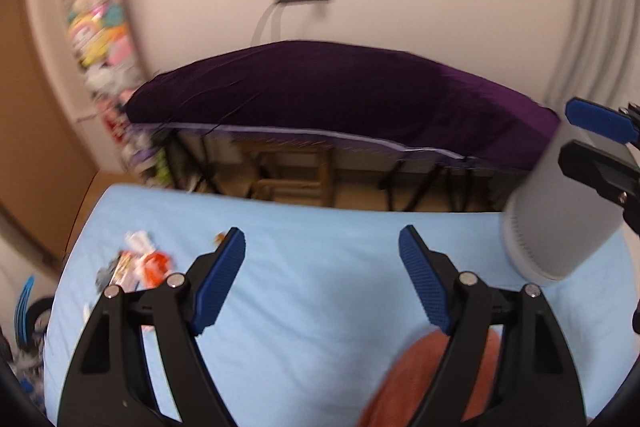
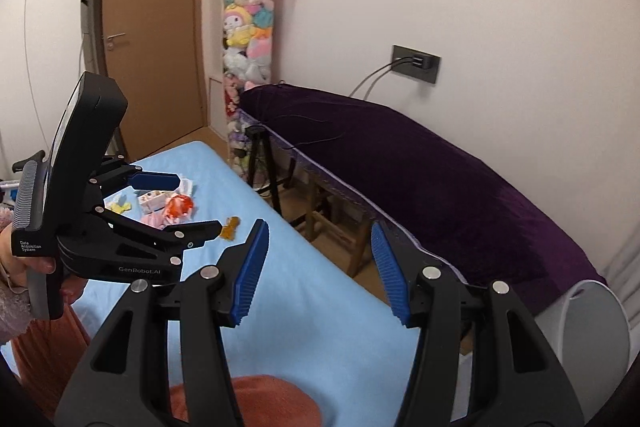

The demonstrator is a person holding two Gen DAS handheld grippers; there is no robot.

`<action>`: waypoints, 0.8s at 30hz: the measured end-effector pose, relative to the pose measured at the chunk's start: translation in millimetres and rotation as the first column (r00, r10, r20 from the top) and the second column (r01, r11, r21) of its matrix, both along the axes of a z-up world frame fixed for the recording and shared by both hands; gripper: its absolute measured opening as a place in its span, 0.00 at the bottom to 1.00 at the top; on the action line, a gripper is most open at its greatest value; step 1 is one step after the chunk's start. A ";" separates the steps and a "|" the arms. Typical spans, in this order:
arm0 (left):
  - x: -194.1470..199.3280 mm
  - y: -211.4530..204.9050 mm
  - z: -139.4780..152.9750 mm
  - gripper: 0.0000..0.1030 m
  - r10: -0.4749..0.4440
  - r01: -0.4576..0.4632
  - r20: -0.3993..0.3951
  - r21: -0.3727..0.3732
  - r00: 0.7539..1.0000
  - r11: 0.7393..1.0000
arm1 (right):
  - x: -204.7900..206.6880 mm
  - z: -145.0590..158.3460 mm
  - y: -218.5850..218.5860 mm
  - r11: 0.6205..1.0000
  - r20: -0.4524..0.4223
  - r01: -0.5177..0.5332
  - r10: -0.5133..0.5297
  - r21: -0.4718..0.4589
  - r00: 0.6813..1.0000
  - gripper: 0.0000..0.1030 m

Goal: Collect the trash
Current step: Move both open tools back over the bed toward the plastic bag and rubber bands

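Hovering: left gripper [image 1: 322, 279], right gripper [image 2: 318, 269], ribbed fingers spread; crumpled wrappers [image 2: 168, 205] on smooth blue sheet [image 2: 320, 307].

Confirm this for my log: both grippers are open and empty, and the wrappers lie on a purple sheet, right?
Not quite. The wrappers lie on the light blue sheet, as the right wrist view shows; the purple cloth covers the table behind. Left gripper and right gripper are open and empty.

A light-blue covered table [image 2: 304, 291] bears a cluster of wrappers [image 2: 168, 205] at its far end.
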State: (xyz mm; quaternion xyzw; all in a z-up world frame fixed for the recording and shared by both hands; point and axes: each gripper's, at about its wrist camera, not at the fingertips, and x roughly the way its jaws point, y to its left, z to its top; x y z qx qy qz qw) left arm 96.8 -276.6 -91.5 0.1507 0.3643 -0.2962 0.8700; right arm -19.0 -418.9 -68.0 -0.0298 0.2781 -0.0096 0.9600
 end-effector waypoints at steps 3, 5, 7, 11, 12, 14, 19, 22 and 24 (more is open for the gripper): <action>23.9 41.1 -16.5 0.77 0.104 -0.104 -0.014 0.010 0.994 0.995 | 30.4 -13.7 34.7 0.997 -0.019 -0.068 0.068 0.027 0.997 0.50; 41.0 66.3 -28.4 0.77 0.160 -0.160 -0.023 0.015 0.987 0.987 | 53.8 -24.3 56.8 0.993 -0.034 -0.106 0.108 0.047 0.994 0.50; 56.7 89.4 -42.4 0.77 0.213 -0.212 -0.033 0.024 0.976 0.977 | 75.3 -35.6 79.6 0.989 -0.048 -0.134 0.138 0.066 0.989 0.50; 82.9 129.7 -74.5 0.77 0.286 -0.284 -0.075 0.031 0.955 0.958 | 115.5 -62.4 112.3 0.984 -0.081 -0.155 0.162 0.084 0.984 0.50; 91.6 138.5 -84.0 0.77 0.302 -0.300 -0.090 0.036 0.949 0.953 | 127.9 -70.6 118.8 0.984 -0.091 -0.155 0.163 0.091 0.982 0.50; 107.6 150.9 -100.7 0.77 0.327 -0.324 -0.114 0.042 0.938 0.945 | 149.3 -88.3 129.4 0.984 -0.110 -0.152 0.162 0.093 0.981 0.50; 140.6 173.7 -142.3 0.77 0.363 -0.359 -0.178 0.058 0.914 0.932 | 202.5 -138.0 142.1 0.986 -0.180 -0.132 0.149 0.104 0.972 0.50; 160.9 179.6 -165.6 0.77 0.375 -0.367 -0.204 0.078 0.904 0.927 | 232.1 -172.4 145.8 0.986 -0.230 -0.121 0.144 0.111 0.962 0.50; 171.6 182.3 -180.7 0.77 0.382 -0.371 -0.220 0.090 0.898 0.924 | 251.5 -195.8 148.1 0.987 -0.262 -0.118 0.144 0.110 0.954 0.50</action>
